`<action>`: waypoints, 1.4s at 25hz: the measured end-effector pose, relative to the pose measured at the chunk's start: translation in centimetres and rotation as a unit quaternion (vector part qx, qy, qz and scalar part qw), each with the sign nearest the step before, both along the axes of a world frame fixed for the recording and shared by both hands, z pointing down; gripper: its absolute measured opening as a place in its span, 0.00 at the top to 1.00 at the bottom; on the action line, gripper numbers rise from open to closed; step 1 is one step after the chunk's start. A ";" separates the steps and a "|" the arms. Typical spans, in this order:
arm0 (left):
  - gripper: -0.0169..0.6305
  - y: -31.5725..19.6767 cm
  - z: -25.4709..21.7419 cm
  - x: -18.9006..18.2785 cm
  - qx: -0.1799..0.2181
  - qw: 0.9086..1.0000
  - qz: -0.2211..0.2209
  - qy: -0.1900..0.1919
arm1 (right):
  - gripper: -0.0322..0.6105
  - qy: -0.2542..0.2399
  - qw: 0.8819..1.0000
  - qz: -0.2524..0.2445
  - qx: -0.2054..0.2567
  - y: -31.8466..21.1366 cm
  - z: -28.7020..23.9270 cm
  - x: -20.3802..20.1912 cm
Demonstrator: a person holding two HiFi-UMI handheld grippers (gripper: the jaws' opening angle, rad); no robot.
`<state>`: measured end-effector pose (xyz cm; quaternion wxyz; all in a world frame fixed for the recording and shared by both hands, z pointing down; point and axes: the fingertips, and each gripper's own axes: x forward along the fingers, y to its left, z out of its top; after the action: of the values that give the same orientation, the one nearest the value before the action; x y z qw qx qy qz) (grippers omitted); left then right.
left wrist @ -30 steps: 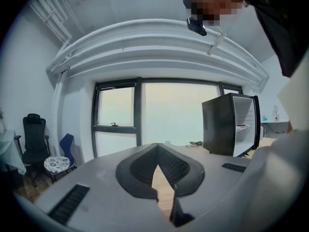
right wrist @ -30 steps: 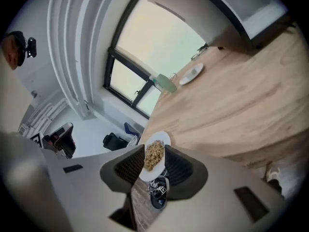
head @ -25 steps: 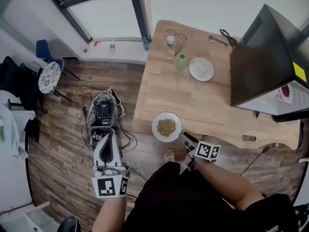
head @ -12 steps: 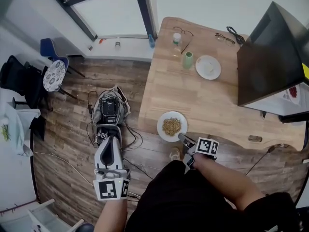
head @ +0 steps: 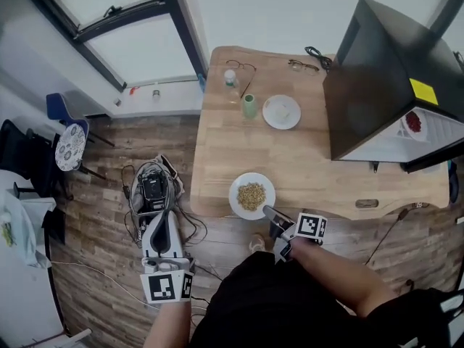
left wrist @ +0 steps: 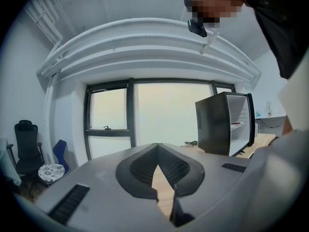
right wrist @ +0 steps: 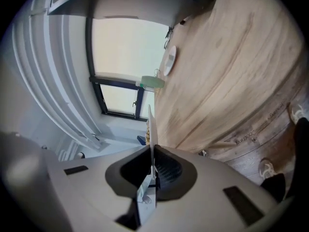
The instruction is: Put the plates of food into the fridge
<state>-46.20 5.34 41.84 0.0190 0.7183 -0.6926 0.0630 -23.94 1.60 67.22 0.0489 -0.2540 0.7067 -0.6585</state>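
The right gripper (head: 267, 210) reaches out from the person's bare right forearm, close to level, to the near edge of the light wooden table (head: 319, 165), its marker cube turned up toward the head camera. The left gripper (head: 167, 217) is held off the table's left side, low over the wood-plank floor (head: 94, 216), and points at a black bag with cables (head: 154, 187) lying there. A second ago the right jaws stood spread beside the round white plate of yellow-brown grain-like food (head: 251, 195). They have just been closing and now pinch that plate's rim. The plate lies at the same spot by the table's near edge, and I cannot tell whether it has left the wood. The left gripper is still over the floor left of the table. Only the right gripper view shows the grip itself: the thin white rim stands edge-on between the two pads, which press on it from both sides. Only the left gripper view shows that gripper's jaws meeting at the tips with nothing between them. Only the head view shows the whole table: a green cup (head: 249, 106) and a smaller white plate (head: 281, 112) toward its far side, and the black fridge (head: 377, 78) on its right end, door open, with a dish of red food (head: 413, 122) inside.
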 end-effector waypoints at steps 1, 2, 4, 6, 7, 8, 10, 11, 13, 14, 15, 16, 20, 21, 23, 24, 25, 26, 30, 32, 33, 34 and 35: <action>0.97 -0.7 -0.2 0.6 0.004 1.000 0.010 0.000 | 0.89 -0.001 1.000 0.011 0.005 -0.5 -0.5 0.7; 0.97 -1.3 -0.3 1.3 0.008 1.000 0.020 0.000 | 0.89 -0.001 1.000 0.021 0.009 -0.9 -0.9 1.5; 0.97 -2.3 -0.5 2.6 0.013 0.999 0.037 0.003 | 0.89 0.000 0.999 0.040 0.016 -1.5 -1.6 3.2; 0.97 -3.1 -0.7 4.1 0.017 0.998 0.053 0.007 | 0.89 0.002 0.998 0.057 0.022 -1.8 -2.2 5.0; 0.97 -3.6 -0.8 4.8 0.019 0.998 0.062 0.008 | 0.89 0.002 0.998 0.066 0.026 -2.0 -2.6 5.9; 0.97 -4.1 -0.9 5.7 0.021 0.997 0.071 0.009 | 0.89 0.002 0.997 0.075 0.029 -2.1 -2.9 6.9; 0.97 -5.2 -1.2 7.4 0.025 0.996 0.091 0.010 | 0.89 0.004 0.995 0.095 0.037 -2.6 -3.6 8.9; 0.97 -5.7 -1.3 8.2 0.027 0.995 0.099 0.011 | 0.89 0.006 0.994 0.104 0.040 -2.8 -3.9 9.9; 0.97 -6.6 -1.5 9.9 0.029 0.993 0.116 0.012 | 0.89 0.009 0.991 0.123 0.045 -3.1 -4.3 12.0; 0.97 -7.0 -1.6 10.7 0.030 0.992 0.124 0.012 | 0.89 0.012 0.990 0.133 0.046 -3.2 -4.5 13.0; 0.97 -7.4 -1.7 11.5 0.031 0.991 0.132 0.013 | 0.89 0.015 0.989 0.143 0.046 -3.2 -4.7 14.1; 0.97 -7.8 -1.8 12.3 0.032 0.990 0.139 0.013 | 0.89 0.017 0.987 0.153 0.047 -3.3 -4.9 15.0; 0.97 -9.3 -2.1 15.3 0.036 0.985 0.167 0.016 | 0.89 0.010 0.981 0.188 0.053 -3.5 -5.8 18.7; 0.97 -9.8 -2.2 16.0 0.036 0.984 0.174 0.018 | 0.89 0.015 0.979 0.196 0.053 -3.5 -5.9 19.7; 0.97 -10.6 -2.2 17.5 0.037 0.982 0.186 0.020 | 0.89 0.027 0.976 0.211 0.052 -3.5 -5.9 21.6; 0.97 -11.0 -2.3 18.3 0.037 0.981 0.191 0.021 | 0.89 0.028 0.974 0.218 0.053 -3.6 -6.1 22.5; 0.97 -11.4 -2.4 19.1 0.038 0.979 0.197 0.022 | 0.89 0.026 0.972 0.225 0.056 -3.7 -6.3 23.3; 0.97 -11.7 -2.4 19.9 0.038 0.978 0.204 0.023 | 0.89 0.022 0.971 0.232 0.058 -3.8 -6.6 24.0; 0.97 -13.2 -2.7 23.2 0.042 0.972 0.229 0.026 | 0.89 0.024 0.965 0.254 0.057 -4.0 -7.0 26.9; 0.97 -14.0 -2.7 24.7 0.044 0.970 0.237 0.029 | 0.89 0.036 0.963 0.261 0.051 -4.1 -6.9 28.3; 0.97 -14.4 -2.7 25.5 0.044 0.969 0.241 0.031 | 0.89 0.033 0.963 0.264 0.053 -4.3 -7.0 28.8; 0.97 -14.7 -2.7 26.2 0.044 0.968 0.244 0.032 | 0.89 0.028 0.962 0.266 0.057 -4.5 -7.3 29.3; 0.97 -15.1 -2.7 26.9 0.044 0.967 0.248 0.033 | 0.89 0.025 0.961 0.268 0.060 -4.6 -7.5 29.8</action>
<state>-19.30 -9.72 39.13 -0.0062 0.8696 -0.4936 0.0117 5.82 -3.03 59.76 0.2206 -0.4470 0.6521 -0.5713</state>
